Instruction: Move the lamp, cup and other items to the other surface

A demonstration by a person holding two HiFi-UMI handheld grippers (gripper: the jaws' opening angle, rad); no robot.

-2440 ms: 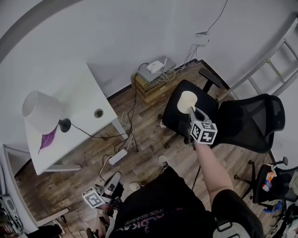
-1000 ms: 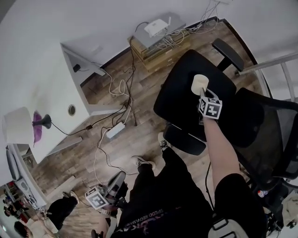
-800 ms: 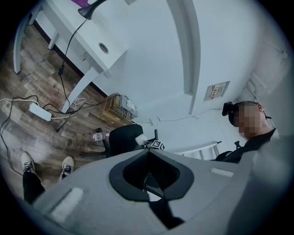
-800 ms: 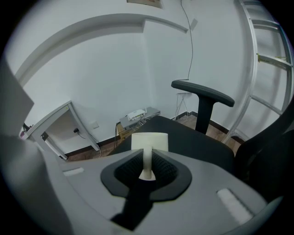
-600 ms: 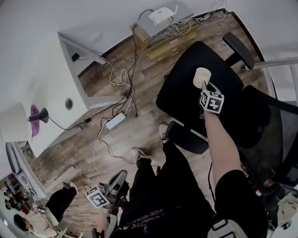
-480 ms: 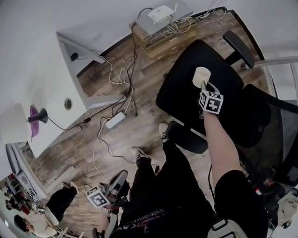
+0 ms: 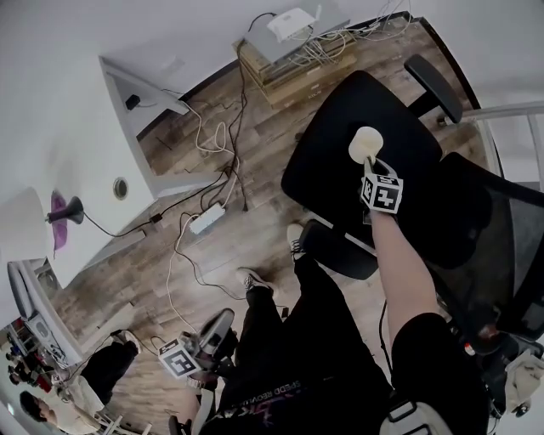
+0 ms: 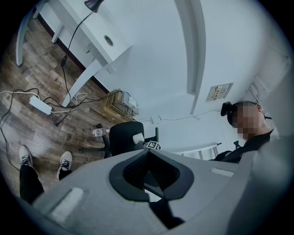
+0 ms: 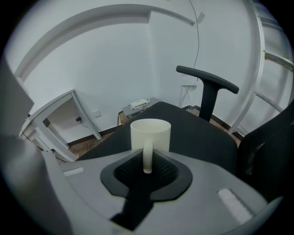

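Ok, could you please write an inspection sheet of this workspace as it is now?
Surface: black chair seat, only the cup over it; white desk at left.
Job's things: cup upright over seat, contact not visible; lamp on desk.
Clutter: purple item beside lamp.
Grippers: right tongs shut on cup handle; left tongs shut, empty.
Cables: power strip and loose cables on wood floor.
Surroundings: white wall, ladder, people at lower left.

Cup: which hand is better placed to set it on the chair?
Right. The right gripper holds the cup by its handle over the chair seat; the left gripper is far off, down by the leg.
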